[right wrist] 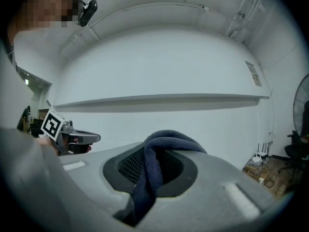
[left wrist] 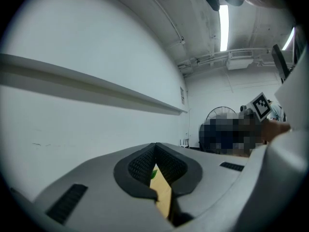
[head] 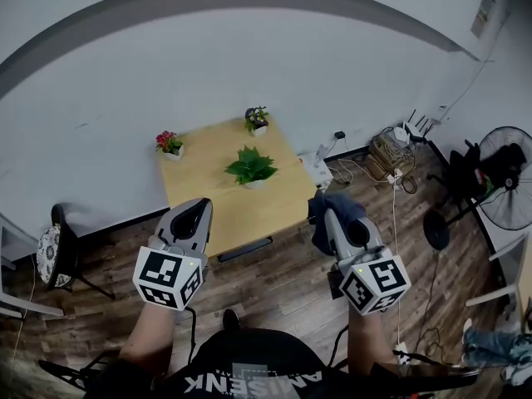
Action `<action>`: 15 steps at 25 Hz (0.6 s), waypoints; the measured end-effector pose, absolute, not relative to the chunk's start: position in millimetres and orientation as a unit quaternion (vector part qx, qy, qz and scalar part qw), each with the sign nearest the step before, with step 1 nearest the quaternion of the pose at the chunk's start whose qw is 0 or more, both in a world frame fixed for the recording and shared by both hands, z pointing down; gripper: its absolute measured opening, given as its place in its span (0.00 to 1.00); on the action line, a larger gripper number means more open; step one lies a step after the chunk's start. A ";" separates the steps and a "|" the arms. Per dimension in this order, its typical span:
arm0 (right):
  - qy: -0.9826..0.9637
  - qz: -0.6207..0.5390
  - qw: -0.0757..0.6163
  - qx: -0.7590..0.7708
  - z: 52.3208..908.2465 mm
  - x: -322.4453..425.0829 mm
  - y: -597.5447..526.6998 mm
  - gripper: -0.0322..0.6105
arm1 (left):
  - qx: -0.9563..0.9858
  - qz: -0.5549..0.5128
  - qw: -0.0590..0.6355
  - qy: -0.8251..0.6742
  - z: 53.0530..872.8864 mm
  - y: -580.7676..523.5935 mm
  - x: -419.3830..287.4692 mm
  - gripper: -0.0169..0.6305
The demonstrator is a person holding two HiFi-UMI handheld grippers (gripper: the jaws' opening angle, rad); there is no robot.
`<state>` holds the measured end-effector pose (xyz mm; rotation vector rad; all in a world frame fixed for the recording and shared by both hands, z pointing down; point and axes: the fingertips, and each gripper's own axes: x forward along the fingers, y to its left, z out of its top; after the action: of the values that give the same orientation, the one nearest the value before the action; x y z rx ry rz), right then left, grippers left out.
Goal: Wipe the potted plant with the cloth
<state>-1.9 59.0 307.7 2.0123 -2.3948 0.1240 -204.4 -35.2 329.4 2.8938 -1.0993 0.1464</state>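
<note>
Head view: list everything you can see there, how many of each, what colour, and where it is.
table: one, light wood, against the white wall
leafy potted plant: one, green, middle of the table
red-flowered pot: one, back left corner of the table
dark-flowered pot: one, back right corner of the table
fan: one, black, on the floor at far right
chair: one, dark with a patterned cushion, far left
cables: several, by the wall to the right of the table
cloth: one, dark blue, in the right gripper's jaws
left gripper: grey, jaws shut, empty
right gripper: grey, jaws shut on the cloth
</note>
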 end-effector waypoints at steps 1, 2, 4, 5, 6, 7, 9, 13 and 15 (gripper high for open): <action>-0.761 0.044 0.003 0.647 309.5 -1.5 53.8 0.12 | 0.934 0.048 0.023 -0.353 332.1 -40.8 -205.6 0.03; -0.759 0.047 0.003 0.650 310.9 -1.8 48.7 0.12 | 0.935 0.048 0.026 -0.351 334.2 -46.4 -206.8 0.03; -0.760 0.045 0.006 0.649 311.3 -4.4 38.3 0.12 | 0.936 0.046 0.028 -0.347 336.7 -56.9 -209.0 0.03; -0.761 0.044 0.008 0.647 311.9 -5.5 33.2 0.12 | 0.937 0.045 0.029 -0.347 337.5 -61.6 -209.9 0.03; -0.762 0.046 0.010 0.646 313.3 -5.9 28.2 0.12 | 0.936 0.045 0.029 -0.347 338.7 -65.9 -210.4 0.03; -0.762 0.048 0.011 0.645 315.1 -5.8 23.2 0.12 | 0.936 0.045 0.031 -0.347 340.3 -69.9 -210.5 0.03; -0.766 0.050 0.013 0.640 318.4 -4.8 12.5 0.12 | 0.935 0.046 0.035 -0.350 344.9 -77.2 -209.0 0.03; -0.777 0.049 0.006 0.628 320.8 8.0 -14.1 0.12 | 0.931 0.052 0.033 -0.361 350.9 -91.9 -197.5 0.03; -0.784 0.052 -0.002 0.618 322.5 18.4 -30.5 0.12 | 0.926 0.051 0.028 -0.372 349.9 -97.9 -190.0 0.03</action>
<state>18.4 -30.5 322.5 1.9455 -2.4665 0.1637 -190.0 -97.9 349.9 2.8593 -1.1484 0.1561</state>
